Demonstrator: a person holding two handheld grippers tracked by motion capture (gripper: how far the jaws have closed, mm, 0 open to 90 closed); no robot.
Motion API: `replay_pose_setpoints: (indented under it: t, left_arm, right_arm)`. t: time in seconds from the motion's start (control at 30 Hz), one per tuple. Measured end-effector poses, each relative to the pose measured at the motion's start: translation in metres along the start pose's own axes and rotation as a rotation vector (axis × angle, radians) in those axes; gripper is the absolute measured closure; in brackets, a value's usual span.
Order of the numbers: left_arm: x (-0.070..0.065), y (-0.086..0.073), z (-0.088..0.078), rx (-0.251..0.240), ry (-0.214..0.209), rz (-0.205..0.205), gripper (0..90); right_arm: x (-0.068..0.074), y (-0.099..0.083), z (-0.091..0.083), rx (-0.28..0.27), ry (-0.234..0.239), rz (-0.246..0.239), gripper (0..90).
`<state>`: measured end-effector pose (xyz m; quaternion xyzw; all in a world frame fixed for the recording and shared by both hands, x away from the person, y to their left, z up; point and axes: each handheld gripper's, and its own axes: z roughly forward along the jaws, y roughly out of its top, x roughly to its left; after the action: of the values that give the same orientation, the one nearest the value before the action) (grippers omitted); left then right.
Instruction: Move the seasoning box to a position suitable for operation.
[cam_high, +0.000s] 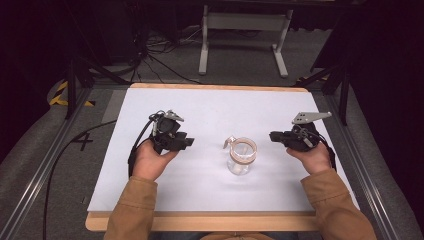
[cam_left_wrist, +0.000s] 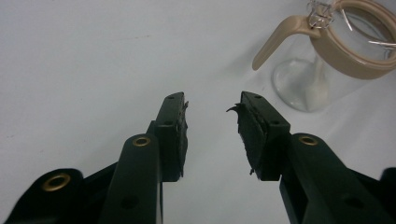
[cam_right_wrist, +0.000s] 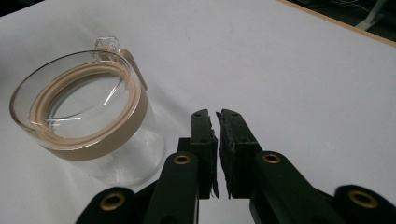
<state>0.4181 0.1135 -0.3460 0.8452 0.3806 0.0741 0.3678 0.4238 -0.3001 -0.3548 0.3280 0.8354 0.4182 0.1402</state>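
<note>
Glass jar (cam_high: 242, 156) stands upright on white surface (cam_high: 210, 107), lower centre of high view, between both grippers, touching neither. Tan ring round jar mouth, wire clasp at rim, tan tab sticking out toward upper left. Left gripper (cam_high: 189, 142) at left of frame, held in hand (cam_high: 151, 159), jaws open, nothing between them; jar at upper right of left gripper view. Right gripper (cam_high: 272, 135) at right, jaws closed together, empty, pointing toward jar; jar at left of right gripper view.
</note>
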Motion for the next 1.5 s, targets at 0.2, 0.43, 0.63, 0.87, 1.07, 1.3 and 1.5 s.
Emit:
replay_pose_setpoints:
  t: [0.2,0.43,0.63,0.87,1.07,1.3,1.5]
  left_arm:
    - [-0.004,-0.003,-0.005,-0.006,-0.004,0.005,58.8]
    - [-0.002,-0.006,-0.011,-0.01,-0.01,0.005,56.9]
    - [-0.002,-0.005,-0.01,-0.012,-0.014,0.002,56.7]
    - [-0.005,-0.004,-0.005,0.005,-0.018,0.017,55.7]
    - [-0.007,-0.003,-0.001,0.013,-0.022,0.021,55.8]
    - [-0.008,-0.001,0.002,0.035,-0.038,0.033,59.1]
    - [-0.007,0.0,0.007,0.047,-0.045,0.021,61.2]
  right_arm:
    - [0.001,-0.001,0.005,0.006,0.034,-0.007,84.2]
    - [0.009,-0.001,0.02,0.044,0.061,-0.049,84.4]
    - [0.014,-0.006,0.034,0.09,0.082,-0.06,84.4]
    - [0.018,-0.012,0.048,0.122,0.13,-0.055,85.0]
    - [0.022,-0.014,0.053,0.141,0.142,-0.059,86.2]
    - [0.023,-0.015,0.053,0.149,0.146,-0.065,89.0]
    - [0.024,-0.016,0.051,0.158,0.147,-0.066,89.4]
